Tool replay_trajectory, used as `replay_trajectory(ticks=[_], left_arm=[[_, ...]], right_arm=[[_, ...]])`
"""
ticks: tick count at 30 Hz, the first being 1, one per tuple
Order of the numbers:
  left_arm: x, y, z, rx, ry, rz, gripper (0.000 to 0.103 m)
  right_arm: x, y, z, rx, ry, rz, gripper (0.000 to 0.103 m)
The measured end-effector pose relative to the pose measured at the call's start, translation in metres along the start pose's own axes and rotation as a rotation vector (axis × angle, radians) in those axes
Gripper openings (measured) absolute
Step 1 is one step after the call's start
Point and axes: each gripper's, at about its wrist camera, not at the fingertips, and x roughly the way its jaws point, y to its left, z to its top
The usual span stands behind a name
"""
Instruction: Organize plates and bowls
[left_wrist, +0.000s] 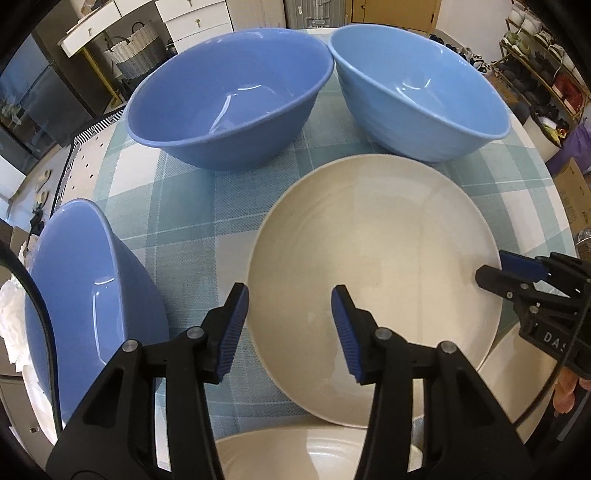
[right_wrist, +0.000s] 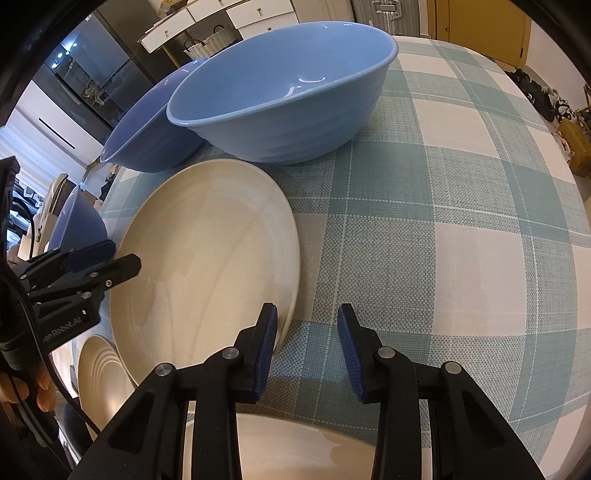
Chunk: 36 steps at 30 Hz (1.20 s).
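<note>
A cream plate (left_wrist: 376, 258) lies on the checked tablecloth (left_wrist: 192, 206); it also shows in the right wrist view (right_wrist: 207, 258). My left gripper (left_wrist: 290, 325) is open, its jaws astride the plate's near left rim. My right gripper (right_wrist: 306, 343) is open at the plate's right rim, and shows from the side in the left wrist view (left_wrist: 495, 271). Two blue bowls stand behind the plate: a darker one (left_wrist: 229, 99) and a lighter ribbed one (left_wrist: 421, 96) (right_wrist: 288, 96). A third blue bowl (left_wrist: 88, 295) stands at the left. Another cream plate (left_wrist: 295, 454) (right_wrist: 314, 450) lies under my grippers.
A further ridged cream plate (right_wrist: 99, 376) lies at the lower left of the right wrist view. The left gripper shows there from the side (right_wrist: 107, 266). The cloth's right half (right_wrist: 461, 221) is bare. White drawers (left_wrist: 195, 22) and a woven basket (left_wrist: 136, 48) stand beyond the table.
</note>
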Motion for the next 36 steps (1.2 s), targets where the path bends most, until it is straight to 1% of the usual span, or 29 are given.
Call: replay_trajectory(ticks=[2, 4, 6, 10, 12, 13, 15, 16, 20, 22, 24, 26, 27, 30, 32, 34, 36], left_arm=[[0.001, 0.004, 0.0, -0.003, 0.011, 0.018, 0.045], [0.004, 0.006, -0.001, -0.014, 0.019, 0.018, 0.046], [0.01, 0.009, -0.003, -0.028, 0.038, -0.002, 0.046], [0.02, 0.009, -0.005, -0.031, 0.051, -0.006, 0.046], [0.024, 0.01, -0.006, -0.034, 0.065, -0.022, 0.044], [0.027, 0.01, -0.005, -0.034, 0.063, -0.023, 0.044], [0.027, 0.013, -0.005, -0.038, 0.054, -0.022, 0.038], [0.027, 0.015, -0.006, -0.04, 0.05, -0.024, 0.037], [0.028, 0.02, -0.008, -0.055, 0.036, -0.012, 0.025], [0.028, 0.02, -0.008, -0.049, 0.028, 0.004, 0.019], [0.026, 0.023, -0.01, -0.062, 0.024, -0.005, 0.016], [0.025, 0.027, -0.012, -0.074, 0.02, -0.023, 0.015], [0.025, 0.028, -0.013, -0.076, 0.019, -0.028, 0.013], [0.022, 0.031, -0.016, -0.089, 0.009, -0.051, 0.011], [0.02, 0.032, -0.016, -0.083, 0.0, -0.043, 0.012], [0.017, 0.034, -0.018, -0.094, -0.002, -0.052, 0.011], [0.011, 0.027, -0.017, -0.096, -0.007, -0.051, 0.011]], right_arm=[[0.0, -0.001, 0.0, 0.004, 0.001, 0.002, 0.035], [0.0, 0.0, 0.0, 0.004, 0.003, 0.001, 0.035], [0.001, 0.002, 0.0, 0.001, 0.005, 0.007, 0.035], [0.001, 0.004, 0.001, -0.007, 0.007, 0.008, 0.035], [0.001, 0.006, 0.0, -0.009, 0.006, 0.007, 0.035], [0.002, 0.007, 0.001, -0.007, 0.006, 0.006, 0.033], [0.002, 0.007, 0.001, -0.001, 0.008, 0.002, 0.024], [0.002, 0.007, 0.001, 0.003, 0.008, 0.002, 0.023], [0.006, 0.012, 0.0, -0.002, 0.016, 0.021, 0.013], [0.006, 0.016, 0.0, -0.002, 0.012, 0.008, 0.012], [0.006, 0.016, 0.0, 0.012, 0.002, 0.008, 0.011], [0.005, 0.012, 0.0, 0.038, -0.009, 0.024, 0.01], [0.005, 0.01, 0.001, 0.053, -0.016, 0.033, 0.01], [0.001, 0.008, 0.001, 0.058, -0.038, 0.025, 0.01], [-0.001, 0.008, 0.002, 0.053, -0.044, 0.03, 0.01], [-0.004, 0.008, 0.001, 0.054, -0.049, 0.03, 0.01], [-0.006, 0.008, 0.001, 0.062, -0.055, 0.039, 0.01]])
